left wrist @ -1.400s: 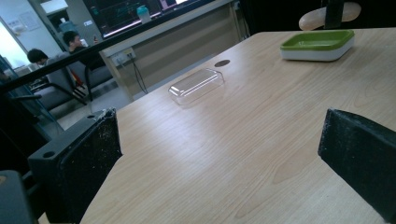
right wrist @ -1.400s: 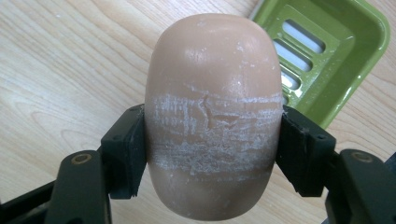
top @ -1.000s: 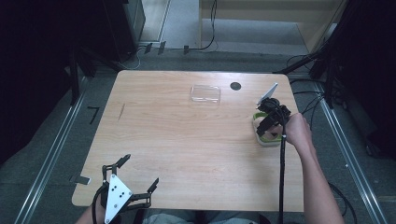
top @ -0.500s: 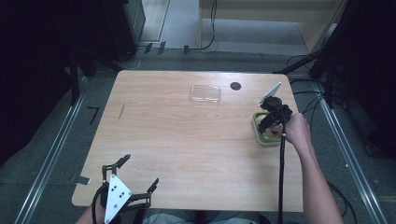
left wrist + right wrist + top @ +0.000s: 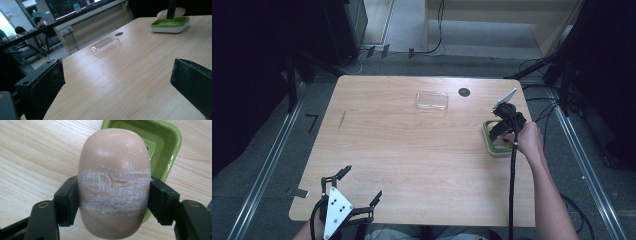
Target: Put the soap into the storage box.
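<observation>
At the table's near-left corner, the left gripper rests low with its jaws spread wide and nothing between them; in the left gripper view the two black jaws stand far apart over bare wood. Toward the far edge, near the middle, lies a clear plastic lid, flat on the table, with a small dark round mark just to its right. At the right side, the right gripper is clamped on a peach-coloured soap bar, both jaws pressing its scuffed, whitish flanks. The bar hangs above the near rim of a green soap dish, partly over the wood.
</observation>
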A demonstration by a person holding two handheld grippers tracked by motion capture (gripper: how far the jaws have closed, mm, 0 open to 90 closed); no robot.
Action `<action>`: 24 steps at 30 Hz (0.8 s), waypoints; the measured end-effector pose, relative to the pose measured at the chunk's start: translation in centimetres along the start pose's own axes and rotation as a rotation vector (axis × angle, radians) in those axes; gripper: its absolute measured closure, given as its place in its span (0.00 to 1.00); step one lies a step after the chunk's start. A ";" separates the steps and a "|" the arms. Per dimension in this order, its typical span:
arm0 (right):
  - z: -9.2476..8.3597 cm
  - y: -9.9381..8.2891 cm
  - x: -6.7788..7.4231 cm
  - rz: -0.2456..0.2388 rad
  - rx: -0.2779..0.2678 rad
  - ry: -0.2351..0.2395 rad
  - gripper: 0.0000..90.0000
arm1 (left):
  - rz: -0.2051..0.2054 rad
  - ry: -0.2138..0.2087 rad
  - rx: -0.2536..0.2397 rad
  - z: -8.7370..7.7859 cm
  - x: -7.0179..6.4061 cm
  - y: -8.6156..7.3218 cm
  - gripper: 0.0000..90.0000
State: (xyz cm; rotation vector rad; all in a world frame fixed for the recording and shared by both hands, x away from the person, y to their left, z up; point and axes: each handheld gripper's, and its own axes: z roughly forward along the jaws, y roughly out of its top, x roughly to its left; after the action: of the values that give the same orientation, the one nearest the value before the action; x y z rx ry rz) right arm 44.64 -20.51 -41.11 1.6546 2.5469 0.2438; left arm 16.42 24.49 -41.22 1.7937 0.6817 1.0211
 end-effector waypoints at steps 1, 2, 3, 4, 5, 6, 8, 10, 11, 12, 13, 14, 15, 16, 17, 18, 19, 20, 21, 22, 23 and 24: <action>0.1 0.0 0.0 0.010 0.001 0.001 0.38 | 0.000 -0.001 0.000 0.0 0.0 0.0 0.00; 0.2 0.0 -0.1 0.010 0.000 -0.001 0.38 | 0.000 0.000 0.000 0.0 0.0 0.0 0.00; 0.3 0.1 -0.2 0.016 -0.006 -0.002 0.38 | -0.001 0.000 -0.001 0.0 0.0 0.0 0.00; 0.3 0.1 -0.2 0.022 -0.004 -0.001 0.38 | -0.001 -0.001 -0.001 0.0 0.0 0.0 0.00; 0.4 0.1 -0.3 0.026 -0.006 -0.002 0.38 | -0.001 0.000 -0.001 0.0 0.0 0.0 0.00; 0.5 0.1 -0.4 0.033 -0.013 -0.001 0.38 | 0.000 -0.001 -0.001 0.0 0.0 0.0 0.00; 0.8 0.2 -0.5 0.048 -0.014 -0.003 0.38 | 0.000 -0.001 -0.001 0.0 0.0 0.0 0.00; 1.0 0.2 -0.7 0.061 -0.022 -0.004 0.38 | -0.001 -0.001 -0.001 0.0 0.0 0.0 0.00; 1.1 0.2 -0.7 0.067 -0.023 -0.003 0.38 | 0.000 -0.001 -0.001 0.0 0.0 0.0 0.00; 1.2 0.2 -0.8 0.075 -0.022 -0.004 0.38 | -0.001 -0.001 -0.001 0.0 0.0 0.0 0.00; 1.3 0.2 -0.9 0.080 -0.026 -0.004 0.38 | -0.001 -0.001 -0.001 0.0 0.0 0.0 0.00; 1.4 0.2 -1.0 0.086 -0.028 -0.001 0.38 | -0.001 -0.001 -0.001 0.0 0.0 0.0 0.00; 1.4 0.2 -1.0 0.092 -0.030 0.000 0.38 | -0.001 -0.001 -0.002 0.0 0.0 0.0 0.00; 1.5 0.2 -1.1 0.096 -0.033 0.000 0.38 | -0.001 -0.001 -0.002 0.0 0.0 0.0 0.00; 1.7 0.2 -1.1 0.098 -0.033 0.000 0.38 | -0.001 0.000 0.000 0.0 0.0 0.0 0.00; 1.7 0.2 -1.2 0.101 -0.034 0.002 0.38 | 0.000 0.000 0.000 0.0 0.0 0.0 0.00; 1.8 0.2 -1.2 0.106 -0.034 0.003 0.38 | -0.001 0.000 -0.001 0.0 0.0 0.0 0.00; 2.0 0.2 -1.3 0.107 -0.034 0.001 0.38 | 0.000 0.000 0.000 0.0 0.0 0.0 0.00; 2.1 0.2 -1.4 0.110 -0.035 0.003 0.38 | -0.001 0.000 0.000 0.0 0.0 0.0 0.00; 2.2 0.2 -1.4 0.112 -0.030 0.004 0.38 | 0.000 0.000 0.000 0.0 0.0 0.0 0.00; 2.3 0.2 -1.5 0.118 -0.027 0.005 0.38 | 0.000 0.000 0.000 0.0 0.0 0.0 0.00; 2.5 0.2 -1.5 0.121 -0.028 0.002 0.38 | -0.001 0.000 -0.001 0.0 0.0 0.0 0.00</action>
State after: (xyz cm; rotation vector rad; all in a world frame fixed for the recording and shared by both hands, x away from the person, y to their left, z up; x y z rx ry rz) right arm 45.83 -21.57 -43.51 1.8008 2.4360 0.2892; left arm 16.43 24.49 -41.23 1.7929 0.6821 1.0209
